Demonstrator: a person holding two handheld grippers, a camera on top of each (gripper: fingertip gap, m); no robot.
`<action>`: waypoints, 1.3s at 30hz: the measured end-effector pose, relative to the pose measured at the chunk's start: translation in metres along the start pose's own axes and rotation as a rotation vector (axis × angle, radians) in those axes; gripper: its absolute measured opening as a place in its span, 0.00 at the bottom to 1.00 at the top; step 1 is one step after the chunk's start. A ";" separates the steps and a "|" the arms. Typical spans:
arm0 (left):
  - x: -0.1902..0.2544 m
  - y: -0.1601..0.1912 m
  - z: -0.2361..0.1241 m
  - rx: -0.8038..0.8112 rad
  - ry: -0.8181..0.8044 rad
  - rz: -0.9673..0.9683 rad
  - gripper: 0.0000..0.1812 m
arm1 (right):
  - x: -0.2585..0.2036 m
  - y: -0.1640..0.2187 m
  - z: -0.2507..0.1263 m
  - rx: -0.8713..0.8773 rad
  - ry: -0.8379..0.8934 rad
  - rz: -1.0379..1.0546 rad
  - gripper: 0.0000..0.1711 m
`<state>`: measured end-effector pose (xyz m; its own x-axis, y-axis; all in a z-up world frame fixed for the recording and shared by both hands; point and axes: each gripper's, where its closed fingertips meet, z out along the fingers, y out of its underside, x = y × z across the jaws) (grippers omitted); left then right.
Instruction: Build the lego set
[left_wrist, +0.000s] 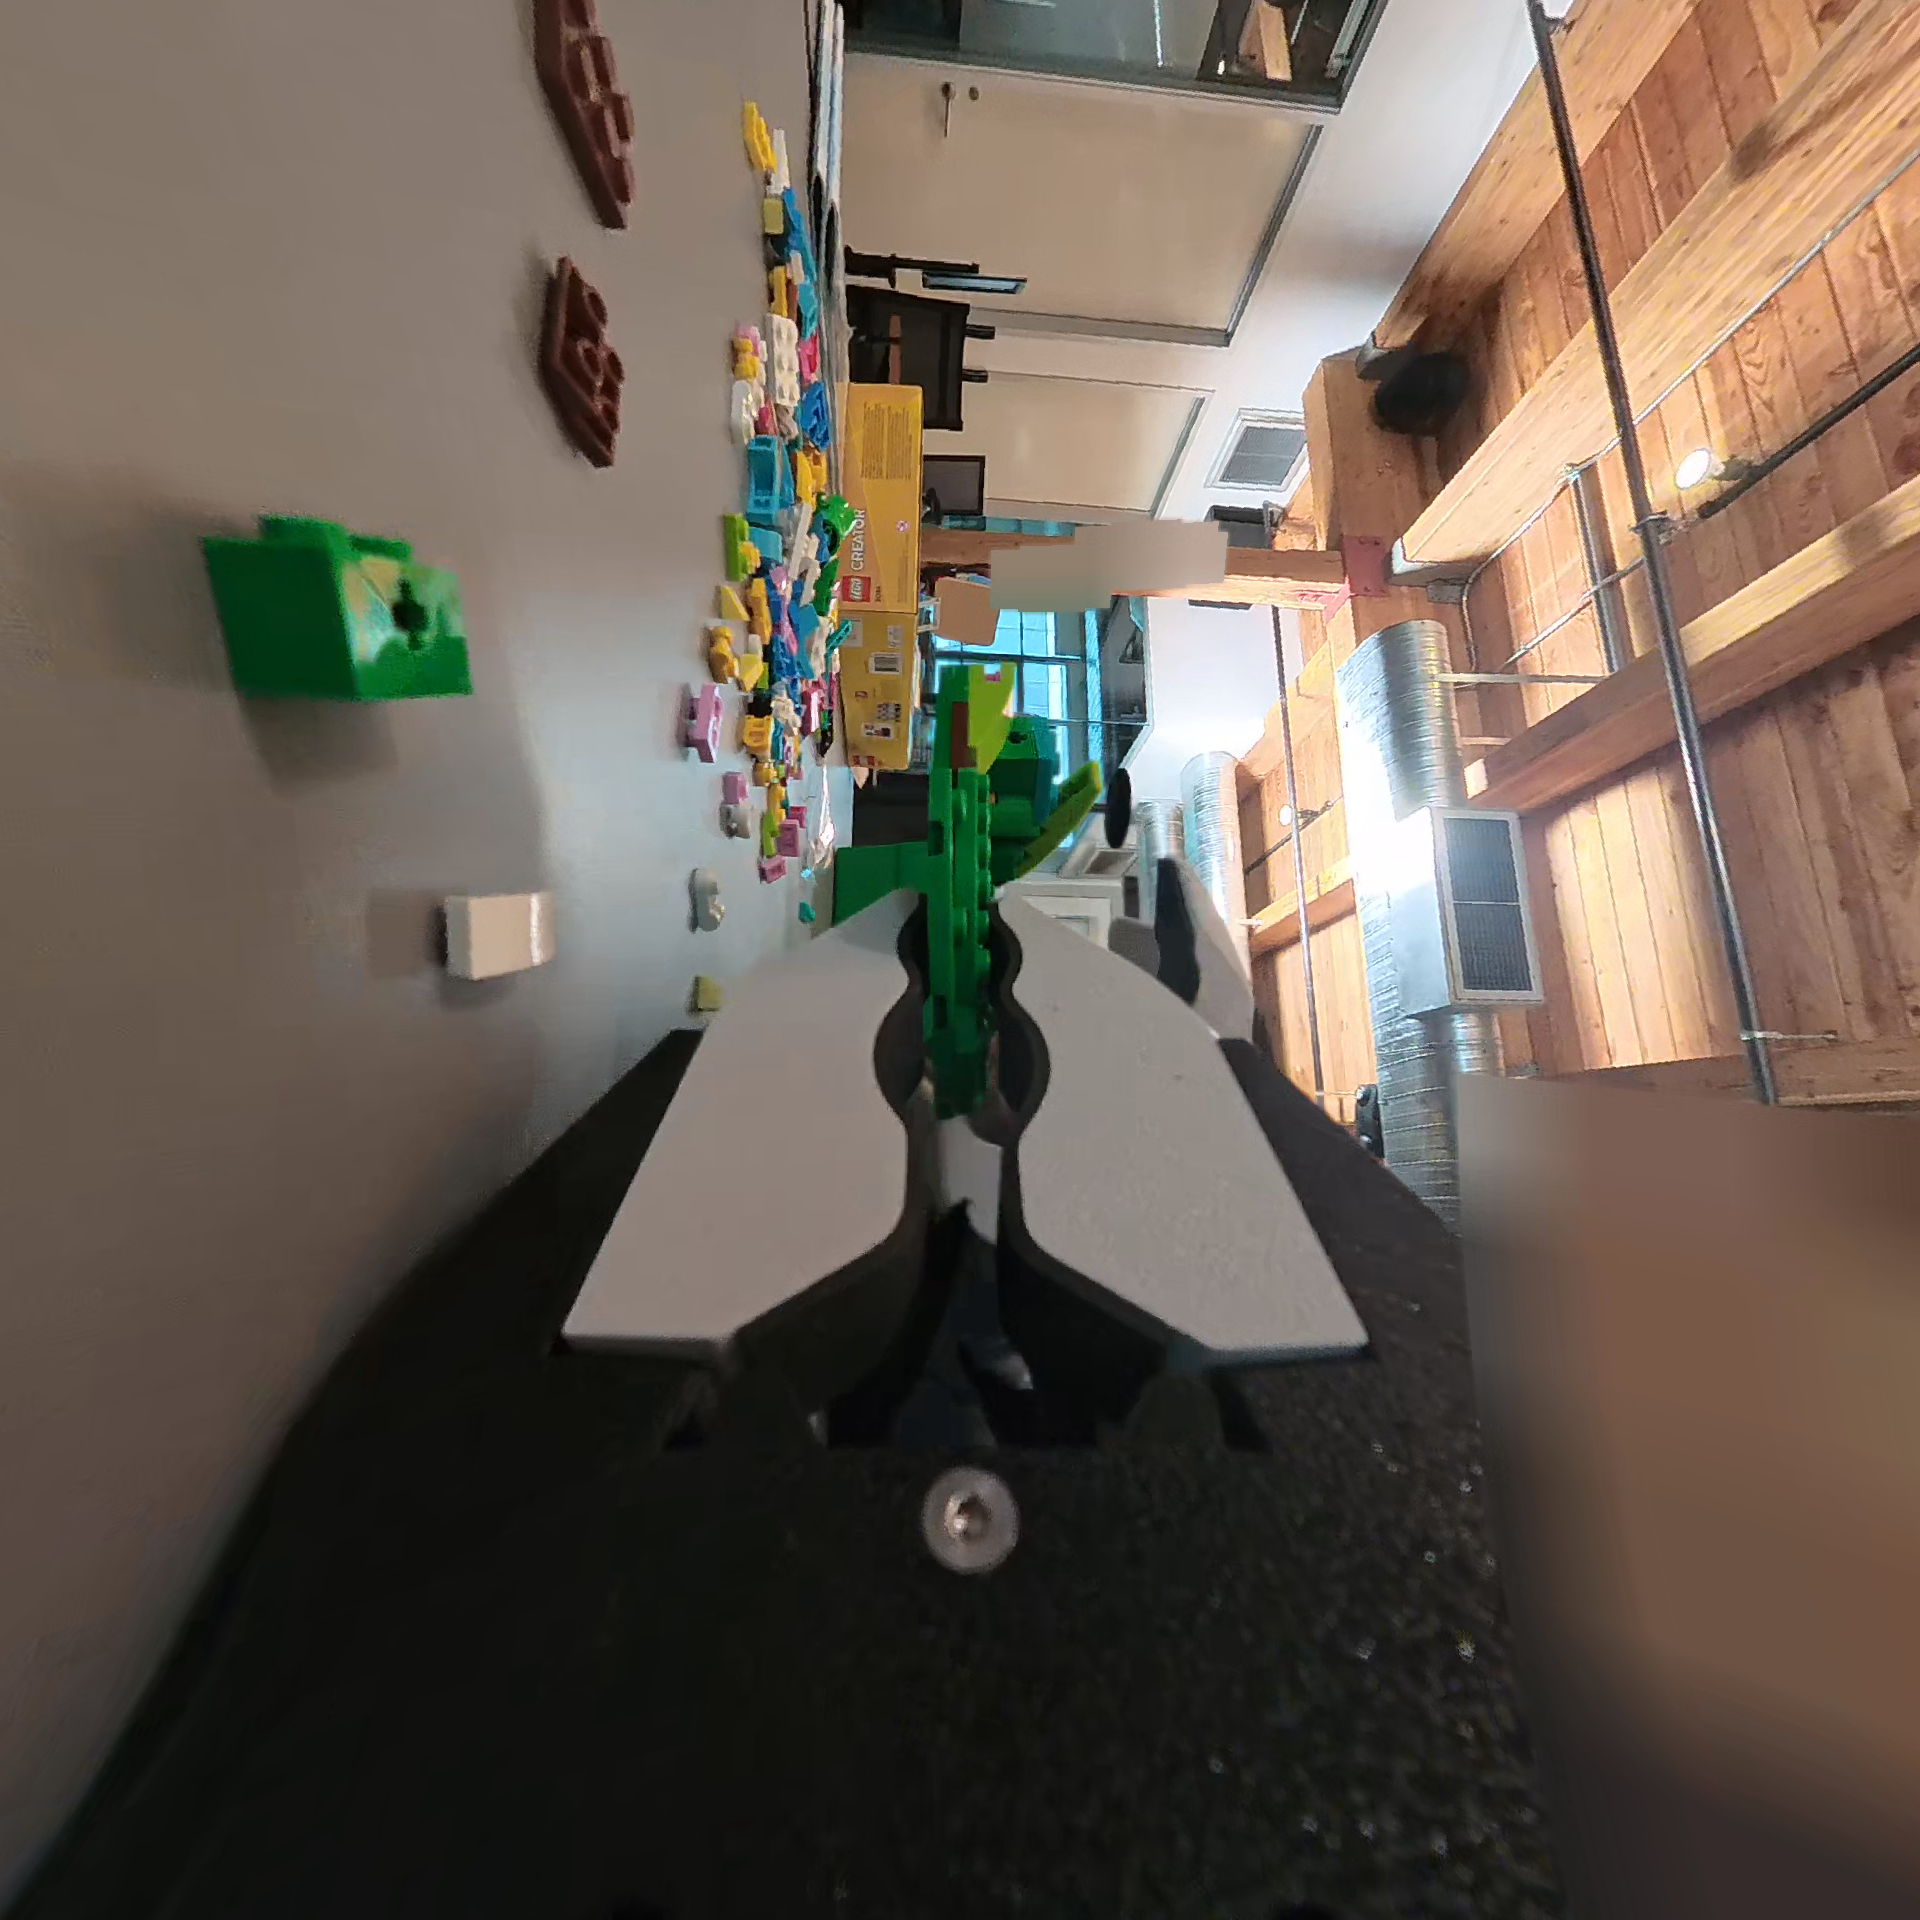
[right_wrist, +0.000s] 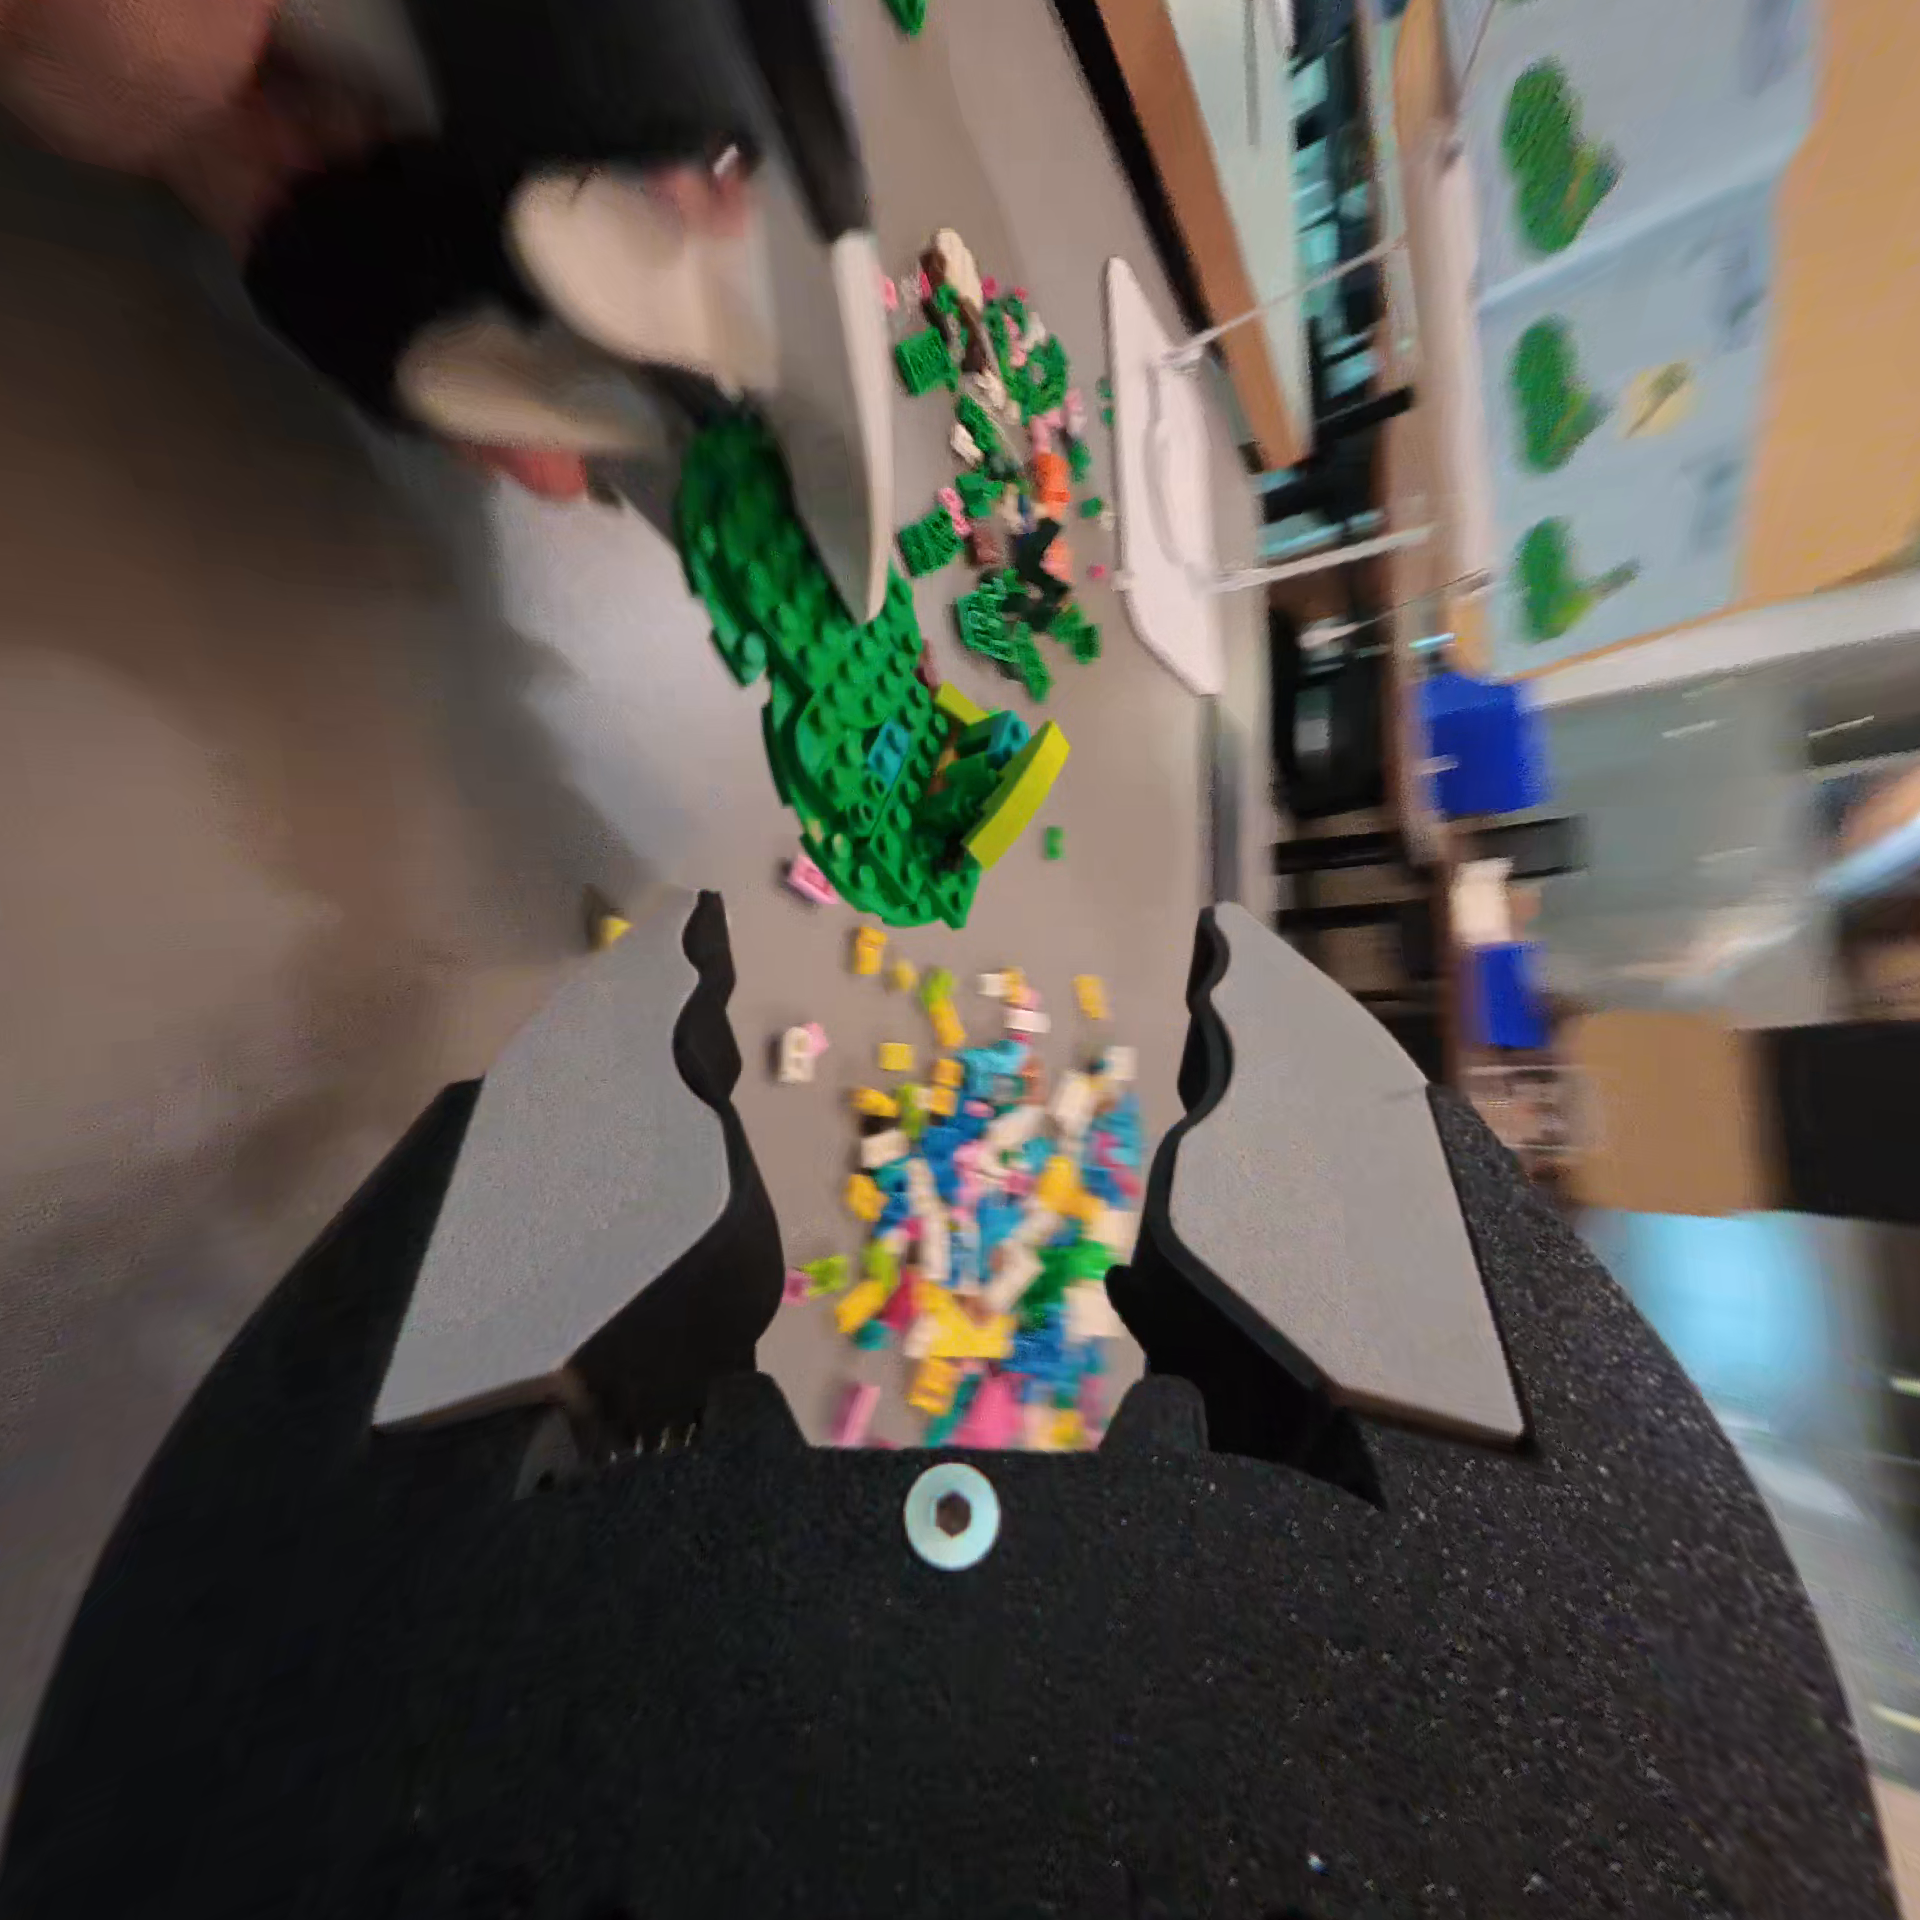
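My left gripper (left_wrist: 961, 914) is shut on a green lego build (left_wrist: 961, 894), a flat studded assembly with lime and teal pieces at its far end, held edge-on above the grey table (left_wrist: 260, 260). The right wrist view, blurred, shows the same green build (right_wrist: 831, 707) held by the left gripper's pale fingers (right_wrist: 644, 301) above the table. My right gripper (right_wrist: 956, 925) is open and empty, hovering over a pile of small coloured bricks (right_wrist: 987, 1195).
A green block (left_wrist: 338, 608), a white brick (left_wrist: 494, 935) and two brown plates (left_wrist: 582, 358) lie on the table. A pile of coloured bricks (left_wrist: 779, 582) and a yellow lego box (left_wrist: 881, 582) are farther off. Green loose pieces (right_wrist: 997, 468) and a white tray (right_wrist: 1164, 488) lie beyond the build.
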<state>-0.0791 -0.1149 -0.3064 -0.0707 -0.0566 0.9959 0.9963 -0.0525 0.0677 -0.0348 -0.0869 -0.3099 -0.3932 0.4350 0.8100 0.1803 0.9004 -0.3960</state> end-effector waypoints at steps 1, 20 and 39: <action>0.002 0.000 0.000 -0.006 0.007 -0.008 0.04 | -0.002 0.002 0.002 -0.019 0.078 -0.110 0.50; 0.012 0.025 0.005 -0.131 0.057 -0.073 0.05 | -0.005 0.001 0.031 0.033 0.313 -0.504 0.35; -0.001 0.022 0.004 -0.096 -0.006 -0.036 0.05 | -0.016 0.008 0.036 -0.208 0.256 -0.453 0.19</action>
<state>-0.0567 -0.1121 -0.3054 -0.1059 -0.0473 0.9933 0.9840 -0.1492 0.0978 -0.0597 -0.0874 -0.3416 -0.2463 -0.0307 0.9687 0.2288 0.9694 0.0889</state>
